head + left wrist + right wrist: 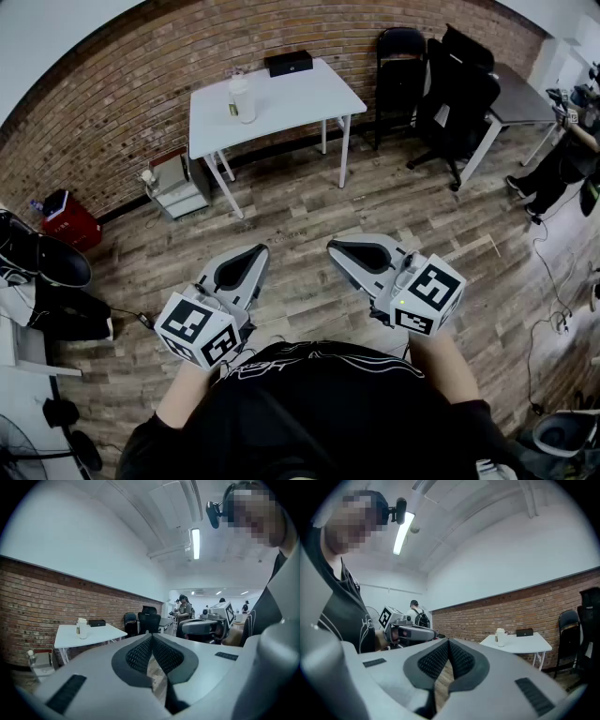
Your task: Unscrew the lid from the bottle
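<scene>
A white bottle [243, 98] with a white lid stands upright on a white table [291, 103] by the brick wall, well ahead of me. It also shows small in the left gripper view as the bottle [82, 628] and in the right gripper view as the bottle [500, 637]. My left gripper [260, 249] is held near my chest over the wood floor, jaws shut, nothing between them. My right gripper [332, 247] hangs beside it, also shut and empty. Both are far from the bottle.
A black box [289, 63] lies at the table's far edge. Black chairs [450, 89] and a grey desk [520, 94] stand at the right. A small drawer cabinet [178, 186] and a red bin [67, 217] sit by the wall at left. A person [567, 155] stands at far right.
</scene>
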### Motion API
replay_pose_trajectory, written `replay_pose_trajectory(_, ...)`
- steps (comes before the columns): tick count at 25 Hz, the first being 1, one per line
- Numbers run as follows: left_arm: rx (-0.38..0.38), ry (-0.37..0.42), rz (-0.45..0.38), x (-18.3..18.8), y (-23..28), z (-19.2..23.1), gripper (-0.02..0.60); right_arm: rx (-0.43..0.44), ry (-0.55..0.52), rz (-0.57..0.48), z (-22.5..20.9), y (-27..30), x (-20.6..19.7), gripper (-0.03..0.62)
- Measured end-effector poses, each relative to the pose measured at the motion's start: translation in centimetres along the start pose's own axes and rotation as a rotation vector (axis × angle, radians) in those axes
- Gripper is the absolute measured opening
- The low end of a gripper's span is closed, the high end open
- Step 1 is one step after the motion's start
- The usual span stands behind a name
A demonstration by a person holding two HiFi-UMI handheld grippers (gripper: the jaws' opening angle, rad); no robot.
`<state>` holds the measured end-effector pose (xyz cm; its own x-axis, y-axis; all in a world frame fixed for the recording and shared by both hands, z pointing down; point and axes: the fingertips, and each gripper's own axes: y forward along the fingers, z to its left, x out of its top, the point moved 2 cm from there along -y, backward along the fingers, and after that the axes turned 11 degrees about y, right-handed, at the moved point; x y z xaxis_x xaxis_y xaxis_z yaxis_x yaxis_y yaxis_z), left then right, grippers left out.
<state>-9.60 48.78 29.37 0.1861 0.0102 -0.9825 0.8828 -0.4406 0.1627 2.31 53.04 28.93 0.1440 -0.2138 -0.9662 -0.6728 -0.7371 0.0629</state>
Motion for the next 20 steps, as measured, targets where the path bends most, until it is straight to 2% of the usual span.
replay_pose_trajectory(5, -0.005, 0.0, -0.001, -0.1, 0.8, 0.0, 0.031, -0.015, 0.021, -0.007, -0.8, -0.6, 0.0, 0.0)
replay_pose_trajectory(9, 0.002, 0.005, 0.014, -0.3, 1.3, 0.5, 0.032, -0.097, 0.037, -0.022, -2.5, -1.1, 0.1, 0.002)
replay_pose_trajectory(13, 0.041, -0.028, 0.036, -1.0, 1.2, 2.0, 0.034, -0.159, 0.044, -0.057, -3.9, -1.6, 0.5, -0.004)
replay_pose_trajectory(17, 0.105, -0.082, 0.052, -2.8, 1.0, 4.4, 0.043, -0.206, 0.034, 0.002, -5.7, -1.2, -0.6, 0.144)
replay_pose_trajectory(18, 0.117, -0.096, 0.043, -3.2, 0.9, 5.0, 0.105, -0.21, 0.04, 0.007, -6.2, -1.1, -0.8, 0.168)
replay_pose_trajectory(19, 0.126, -0.107, 0.035, -3.5, 1.0, 5.6, 0.205, -0.213, 0.049, 0.005, -6.7, -0.9, -0.8, 0.195)
replay_pose_trajectory(20, 0.137, -0.113, 0.03, -3.8, 1.0, 6.3, 0.244, -0.215, 0.057, -0.001, -7.2, -0.6, -0.9, 0.232)
